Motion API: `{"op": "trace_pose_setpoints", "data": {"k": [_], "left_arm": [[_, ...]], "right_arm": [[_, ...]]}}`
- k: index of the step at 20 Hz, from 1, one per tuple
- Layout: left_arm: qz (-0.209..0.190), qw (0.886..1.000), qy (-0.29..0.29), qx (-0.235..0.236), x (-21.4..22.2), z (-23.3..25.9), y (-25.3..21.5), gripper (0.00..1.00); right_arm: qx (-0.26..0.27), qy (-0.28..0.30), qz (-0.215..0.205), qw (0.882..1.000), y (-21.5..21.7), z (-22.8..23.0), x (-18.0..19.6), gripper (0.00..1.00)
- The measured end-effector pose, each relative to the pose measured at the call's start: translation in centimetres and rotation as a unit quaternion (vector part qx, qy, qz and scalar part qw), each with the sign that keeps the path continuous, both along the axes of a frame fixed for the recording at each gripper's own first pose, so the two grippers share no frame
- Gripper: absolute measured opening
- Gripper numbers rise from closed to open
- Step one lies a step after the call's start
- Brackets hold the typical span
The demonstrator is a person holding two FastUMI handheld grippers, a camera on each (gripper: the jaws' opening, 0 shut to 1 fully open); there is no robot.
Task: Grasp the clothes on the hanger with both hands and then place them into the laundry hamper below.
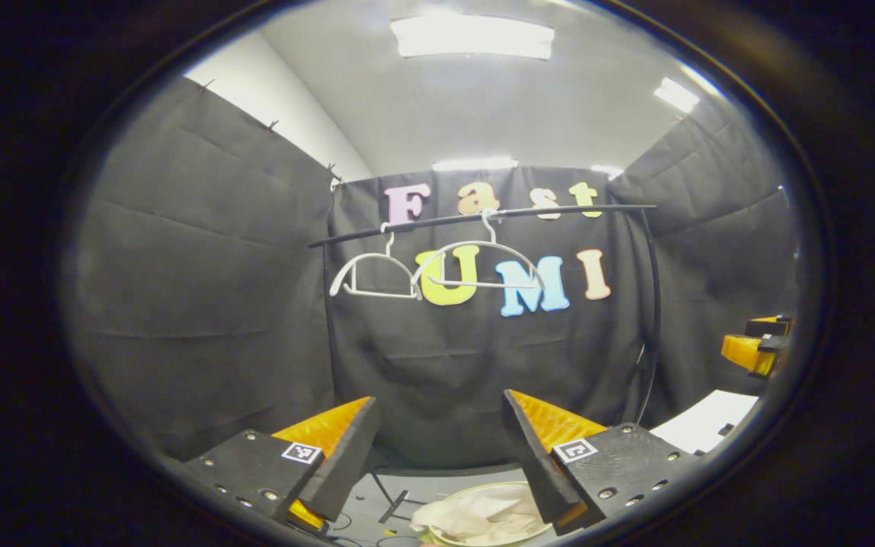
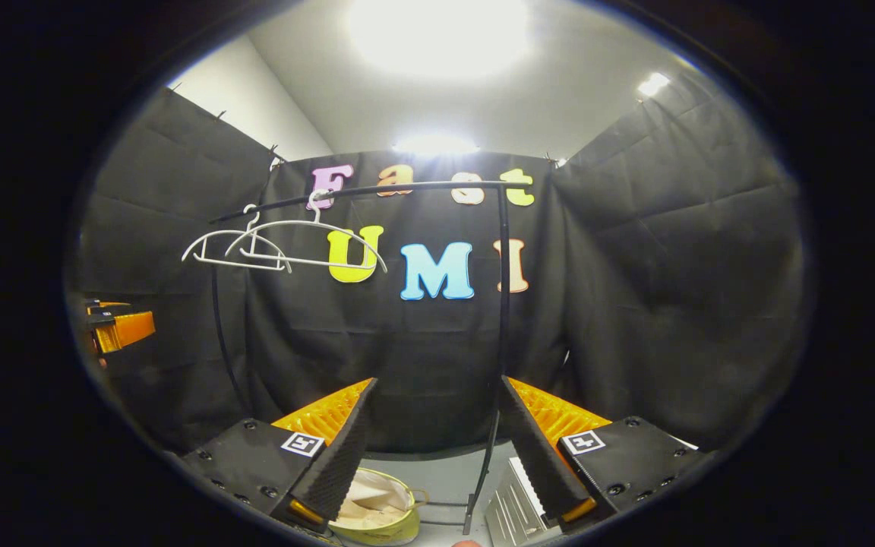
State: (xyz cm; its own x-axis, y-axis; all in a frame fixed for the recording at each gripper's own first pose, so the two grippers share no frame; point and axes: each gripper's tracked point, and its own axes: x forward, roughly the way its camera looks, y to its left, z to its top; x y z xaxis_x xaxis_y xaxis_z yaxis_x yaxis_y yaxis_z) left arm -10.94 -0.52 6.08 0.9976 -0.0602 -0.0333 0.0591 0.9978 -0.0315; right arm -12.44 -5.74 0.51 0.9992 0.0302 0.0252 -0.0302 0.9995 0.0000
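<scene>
Two bare white wire hangers [image 1: 437, 266] dangle from a thin black rail [image 1: 483, 216] at twelve o'clock in the left gripper view; no garment hangs on either. Pale, crumpled cloth [image 1: 483, 513] lies inside a round laundry hamper with a yellow-green rim [image 2: 377, 532] low at six o'clock, so the clothes appear already dropped in. The left gripper [image 1: 437, 456] is spread wide and holds nothing; the right gripper [image 2: 437, 448] is likewise wide and empty, with the hamper at its seven o'clock. The risk from here, as a judgement: a low sweep of either gripper could clip the hamper rim or the rack's upright pole [image 2: 502, 304] and tip it.
</scene>
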Motion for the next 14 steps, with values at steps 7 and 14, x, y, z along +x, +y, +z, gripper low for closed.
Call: {"op": "trace_pose_setpoints", "data": {"k": [7, 14], "left_arm": [[0.003, 1.000, -0.013, -0.004, 0.85, 0.46, -0.40, 0.94], [0.003, 1.000, -0.016, -0.006, 0.66, 0.83, -0.15, 0.94]], "right_arm": [[-0.002, -0.001, -0.007, 1.000, -0.60, -0.14, 0.53, 0.98], [-0.012, -0.004, -0.013, 1.000, -0.78, -0.31, 0.79, 0.98]]}}
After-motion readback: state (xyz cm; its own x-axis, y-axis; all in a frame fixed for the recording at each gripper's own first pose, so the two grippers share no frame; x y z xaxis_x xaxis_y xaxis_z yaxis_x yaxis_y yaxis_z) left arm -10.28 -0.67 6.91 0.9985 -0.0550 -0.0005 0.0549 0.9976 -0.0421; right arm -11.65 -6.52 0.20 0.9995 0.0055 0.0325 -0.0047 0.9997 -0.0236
